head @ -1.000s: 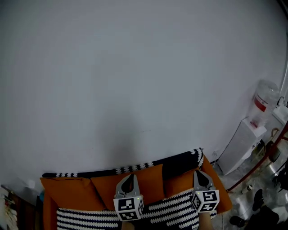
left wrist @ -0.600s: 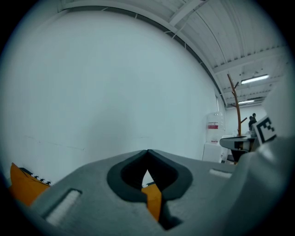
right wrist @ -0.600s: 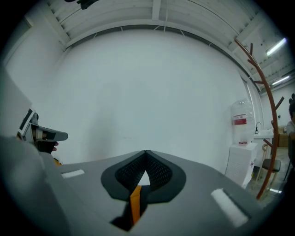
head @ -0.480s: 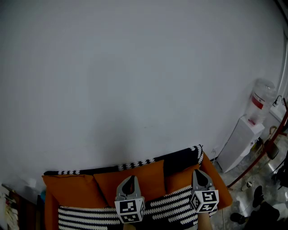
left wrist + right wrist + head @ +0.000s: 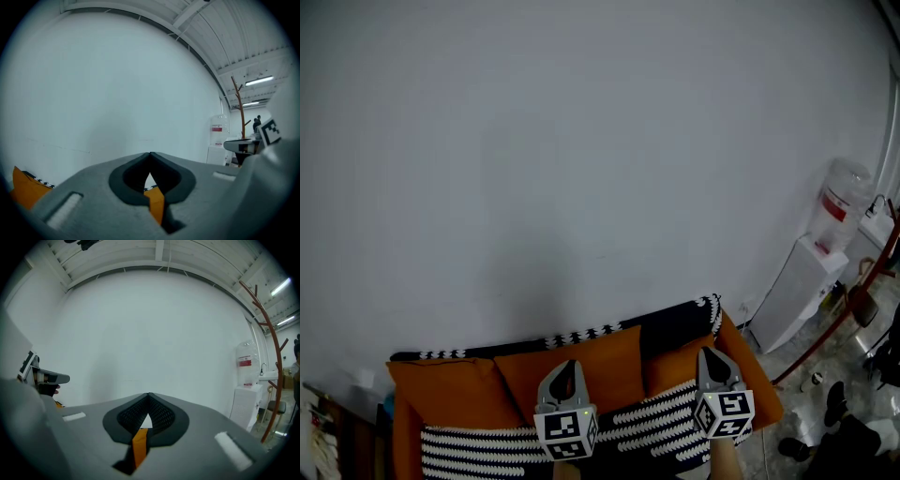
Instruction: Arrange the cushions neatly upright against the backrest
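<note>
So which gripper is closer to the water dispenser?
Right. The right gripper is at the end of the sofa beside the water dispenser; the left gripper is further left, before the middle orange cushion.

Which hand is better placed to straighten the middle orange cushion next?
Probably left: the left tool points straight at the middle cushion, while the right tool sits off toward the right-end cushion.

Dim, flat lighting is prevailing; strip lights [image 5: 258, 80] are glowing upper right; fisheye vignetting is darkening frame corners.
</note>
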